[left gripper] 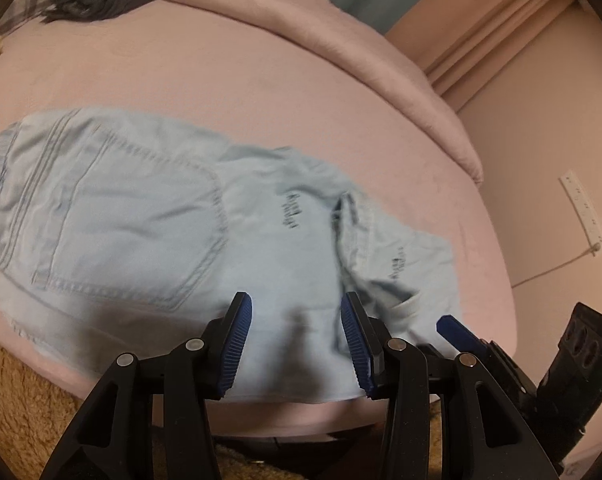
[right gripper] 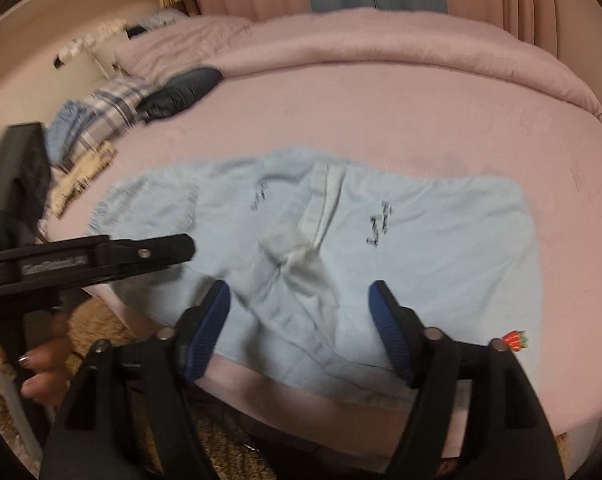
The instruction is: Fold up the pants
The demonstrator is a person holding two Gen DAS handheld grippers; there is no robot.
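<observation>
Right wrist | pants (right gripper: 321,248) lie flat, long axis left-right | waistband left

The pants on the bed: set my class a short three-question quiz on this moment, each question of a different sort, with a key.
1. True or false: the light blue pants hang in the air between both grippers.
2. What lies on the far left of the pink bed? A) a dark folded garment B) a red pillow C) a laptop
3. Fill in: the right gripper's jaws are ____.

Key: 1 false, they lie on the bed. 2 A, the dark folded garment. 3 open, gripping nothing.
</observation>
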